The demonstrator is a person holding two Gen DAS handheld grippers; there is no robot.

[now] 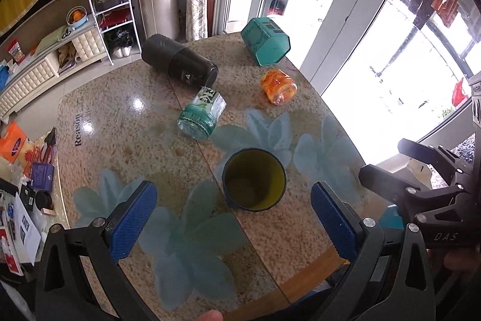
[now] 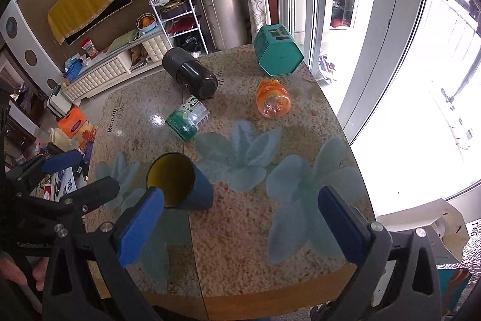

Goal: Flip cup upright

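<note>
My left claw [image 1: 234, 218] was spread wide, holding nothing, right claw [image 2: 240, 226] likewise released, cup [image 1: 254, 184] stood upright on counter [image 1: 126, 116], probably clear of both claws.

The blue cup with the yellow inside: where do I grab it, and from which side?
The cup already stands upright, mouth open toward the cameras. Grip across its round wall just below the rim, coming from the near table edge with the open left gripper, which already frames it. The tapered sides probably favor a high, level pinch.
</note>
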